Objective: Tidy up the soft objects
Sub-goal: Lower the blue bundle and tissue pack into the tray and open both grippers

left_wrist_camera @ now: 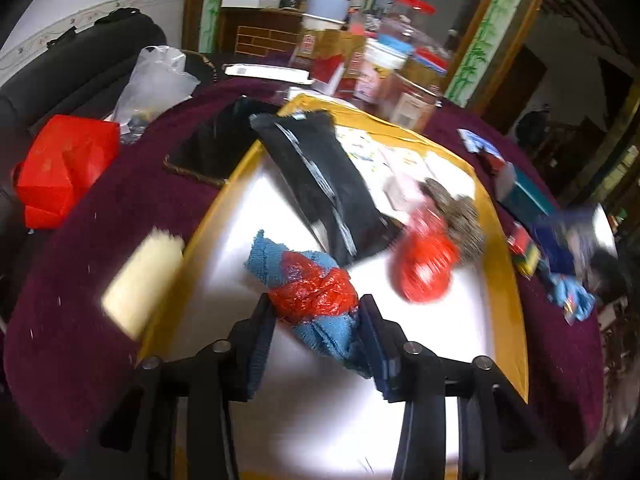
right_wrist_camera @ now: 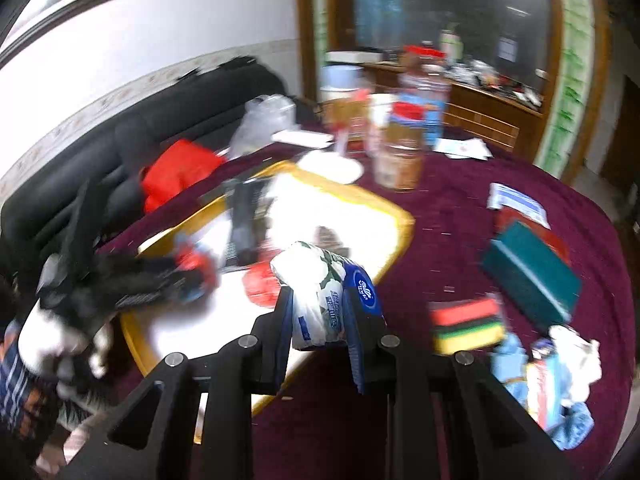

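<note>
Nearest your left hand, the left gripper [left_wrist_camera: 316, 320] stands partly open around a blue towel bundle [left_wrist_camera: 308, 292] wrapped in red plastic; the bundle lies on the white surface of the yellow-rimmed tray [left_wrist_camera: 506, 264], and from this view you cannot tell whether the pads press on it or merely flank it. Nearest your right hand, the right gripper [right_wrist_camera: 320, 312] is nearly closed and clamps a white-and-blue tissue pack [right_wrist_camera: 320, 292], held above the near corner of the tray [right_wrist_camera: 404, 220]. In the right wrist view, the left gripper [right_wrist_camera: 188, 284] appears as a blurred dark shape at the tray's left side, with a gloved hand [right_wrist_camera: 56, 340] behind it. Beyond the left gripper, a red bag [left_wrist_camera: 426, 266] lies on the tray just beside a brown speckled item [left_wrist_camera: 460, 220] — both blurred. Further in, a long black pouch [left_wrist_camera: 324, 184] lies diagonally across the tray. Off the tray, on the maroon tablecloth [left_wrist_camera: 120, 208], you see a pale yellow sponge [left_wrist_camera: 144, 280] to the left and a red box [left_wrist_camera: 60, 168] further left. To the right of the tray lie a striped sponge stack [right_wrist_camera: 466, 326], a teal box [right_wrist_camera: 532, 276] and a heap of blue cloth [right_wrist_camera: 560, 380]. At the far edge stand jars and boxes [right_wrist_camera: 400, 136] — too blurred to identify.
</note>
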